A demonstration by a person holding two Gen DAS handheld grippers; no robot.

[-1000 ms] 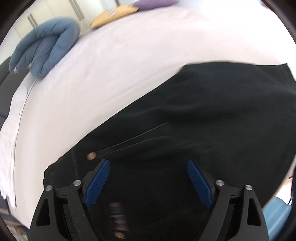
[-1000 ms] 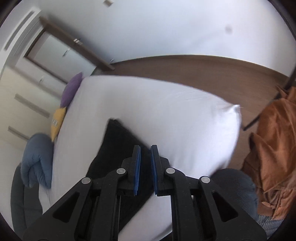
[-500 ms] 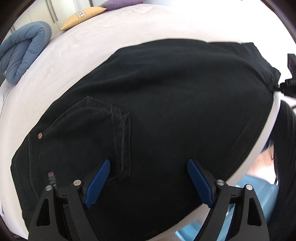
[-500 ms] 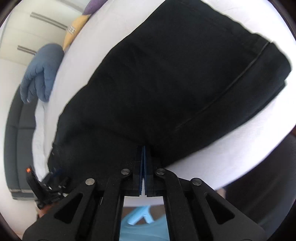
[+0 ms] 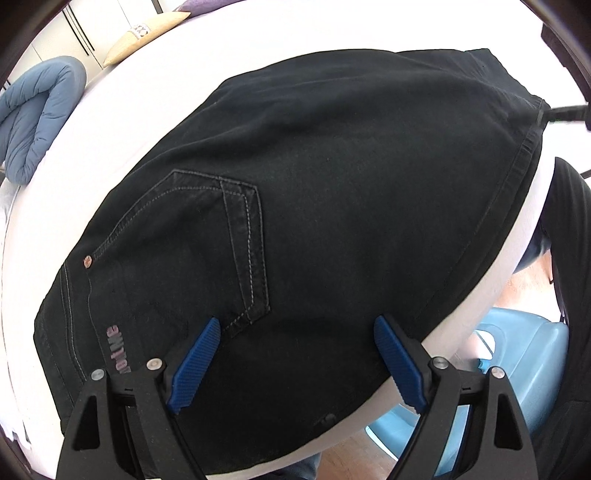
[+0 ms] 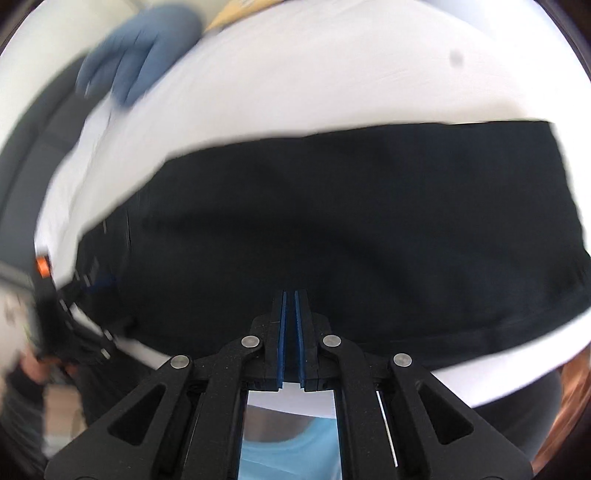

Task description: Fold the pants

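Note:
The black pants (image 5: 332,192) lie folded flat on the white bed (image 5: 240,44), back pocket (image 5: 207,236) up, near the bed's front edge. My left gripper (image 5: 297,328) is open and hovers just above the pants' near edge, holding nothing. In the right wrist view the pants (image 6: 369,221) spread across the bed (image 6: 332,74). My right gripper (image 6: 290,295) has its blue pads nearly together over the pants' near edge; I see no cloth between them. The left gripper also shows in the right wrist view (image 6: 74,314), blurred.
A blue rolled duvet (image 5: 33,114) and a yellow pillow (image 5: 147,29) lie at the far side of the bed. A light blue stool (image 5: 517,362) stands on the wooden floor below the bed's front edge. A dark sofa (image 6: 26,129) stands at left.
The pants' top layer has been laid flat; the left gripper has backed off slightly, still open. The right gripper has swung down from facing the room and stays shut at the pants' edge.

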